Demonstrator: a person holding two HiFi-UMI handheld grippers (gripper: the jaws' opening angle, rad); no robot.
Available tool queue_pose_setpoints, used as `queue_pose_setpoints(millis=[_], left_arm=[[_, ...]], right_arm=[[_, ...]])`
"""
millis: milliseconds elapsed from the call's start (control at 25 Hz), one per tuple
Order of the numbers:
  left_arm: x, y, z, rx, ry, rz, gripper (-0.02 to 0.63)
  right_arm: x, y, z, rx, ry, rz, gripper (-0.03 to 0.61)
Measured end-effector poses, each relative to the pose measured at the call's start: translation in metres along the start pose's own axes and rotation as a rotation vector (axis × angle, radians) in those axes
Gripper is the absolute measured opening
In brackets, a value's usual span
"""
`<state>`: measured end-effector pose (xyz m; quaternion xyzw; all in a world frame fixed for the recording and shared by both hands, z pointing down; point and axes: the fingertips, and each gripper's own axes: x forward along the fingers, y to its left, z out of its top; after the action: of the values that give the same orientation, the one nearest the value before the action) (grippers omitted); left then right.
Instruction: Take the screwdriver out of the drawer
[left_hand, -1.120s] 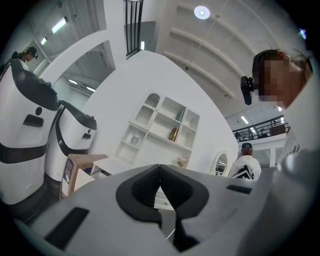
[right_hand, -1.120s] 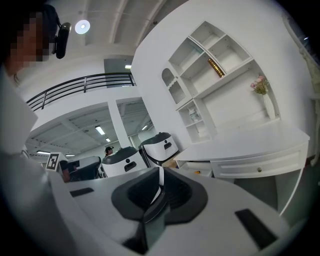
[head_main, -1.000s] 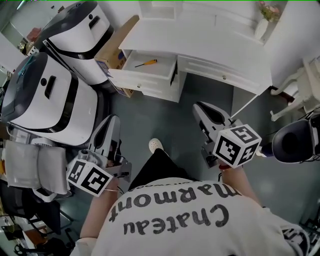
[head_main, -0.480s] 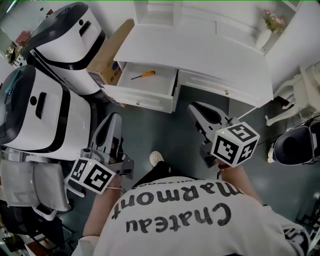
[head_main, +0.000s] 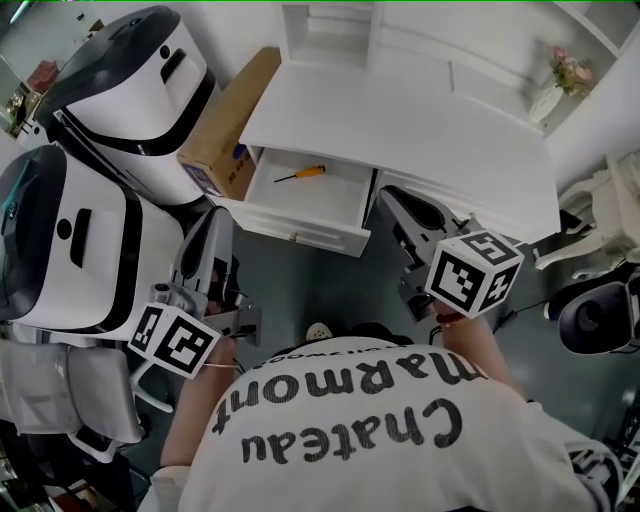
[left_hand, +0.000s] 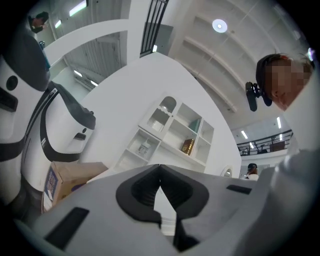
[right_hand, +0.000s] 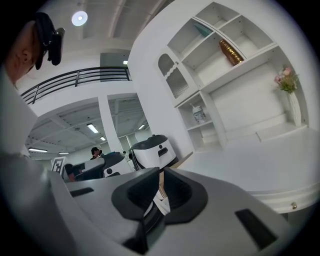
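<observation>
A white drawer (head_main: 300, 228) stands pulled out from the left side of the white desk (head_main: 420, 130). Inside it lies a small screwdriver (head_main: 301, 173) with an orange handle, alone on the drawer floor. My left gripper (head_main: 214, 222) is held low at the left of the drawer front, jaws shut and empty; its tips (left_hand: 159, 165) meet. My right gripper (head_main: 393, 202) reaches under the desk edge just right of the drawer, also shut with nothing in it; its tips (right_hand: 160, 170) point towards the desk top. Neither gripper touches the drawer.
A cardboard box (head_main: 226, 124) leans against the desk's left end. Two large white-and-black machines (head_main: 125, 75) (head_main: 70, 235) stand at the left. A vase of flowers (head_main: 560, 85) sits on the desk's far right. A dark chair (head_main: 598, 316) is at the right.
Both grippers have moved forward towards the desk, and the drawer now lies closer to them. Both stayed shut.
</observation>
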<state>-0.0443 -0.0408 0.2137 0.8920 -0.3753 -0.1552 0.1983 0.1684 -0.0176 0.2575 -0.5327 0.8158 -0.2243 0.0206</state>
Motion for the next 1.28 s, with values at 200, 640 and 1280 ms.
queue_pose_setpoints(millis=[200,640,1280], left_arm=[[0.007,0.033,0.008,0.042,0.010,0.007,0.025],[-0.021,0.094,-0.002,-0.047,0.061,0.064,0.025],[-0.048,0.181,-0.013,-0.098,0.081,0.331,0.025]], right_arm=[[0.042,0.001,0.004,-0.013,-0.010,0.018,0.043],[0.109,-0.034,-0.041,-0.084,0.179,-0.068,0.044],[0.247,-0.118,-0.152,-0.258,0.607,-0.112,0.044]])
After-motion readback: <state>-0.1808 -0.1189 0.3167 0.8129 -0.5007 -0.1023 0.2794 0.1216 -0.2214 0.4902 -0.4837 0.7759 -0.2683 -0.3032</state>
